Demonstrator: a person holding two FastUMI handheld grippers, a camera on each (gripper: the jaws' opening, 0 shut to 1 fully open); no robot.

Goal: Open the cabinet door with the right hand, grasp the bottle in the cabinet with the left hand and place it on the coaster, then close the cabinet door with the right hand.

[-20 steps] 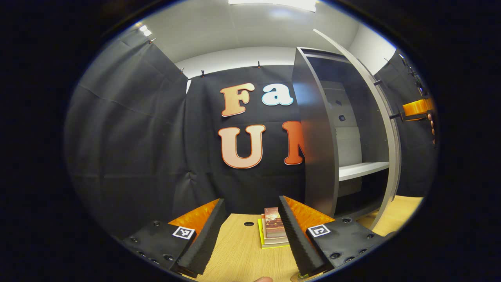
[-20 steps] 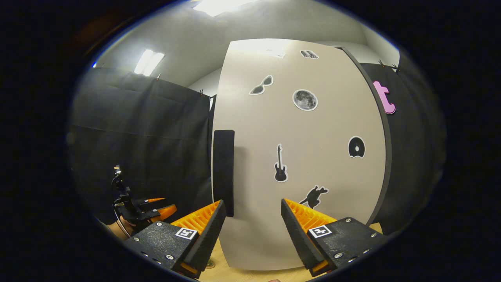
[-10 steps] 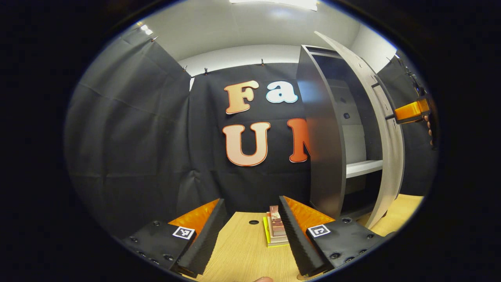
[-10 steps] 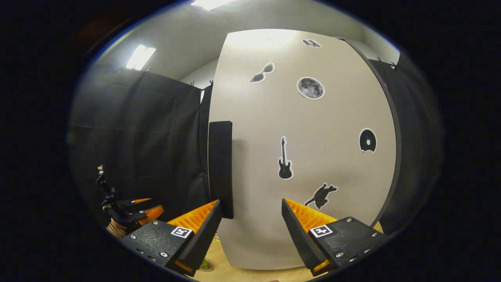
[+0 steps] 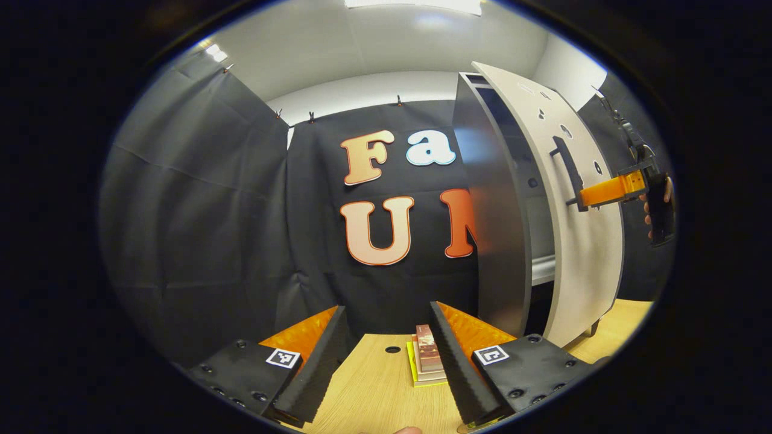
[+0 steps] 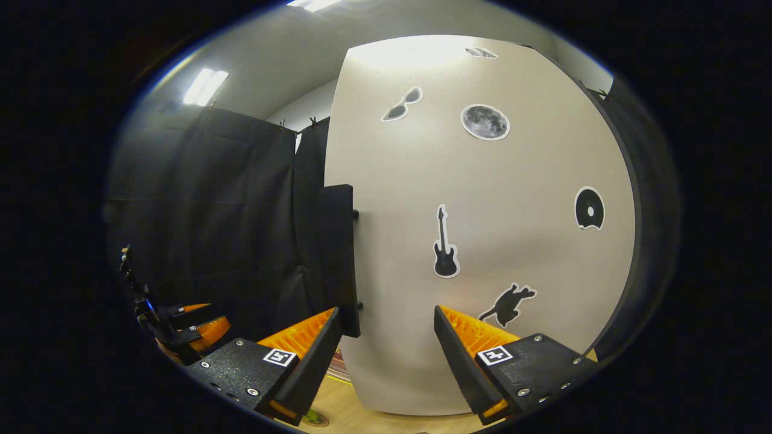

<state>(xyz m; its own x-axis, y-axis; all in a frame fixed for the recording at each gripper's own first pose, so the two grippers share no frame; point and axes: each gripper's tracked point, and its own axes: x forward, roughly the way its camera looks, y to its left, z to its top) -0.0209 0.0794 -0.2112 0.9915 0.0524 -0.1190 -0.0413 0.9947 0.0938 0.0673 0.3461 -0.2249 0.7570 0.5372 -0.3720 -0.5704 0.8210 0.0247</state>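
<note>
Against matte cabinet door point(image 6: 482, 241), right gripper point(image 6: 386, 337) spread, flat stickers

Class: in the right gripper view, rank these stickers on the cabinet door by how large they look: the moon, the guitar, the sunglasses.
1. guitar sticker, the tallest.
2. moon sticker.
3. sunglasses sticker.
The fisheye bends the cabinet door, so moon against guitar is unsure.
</note>
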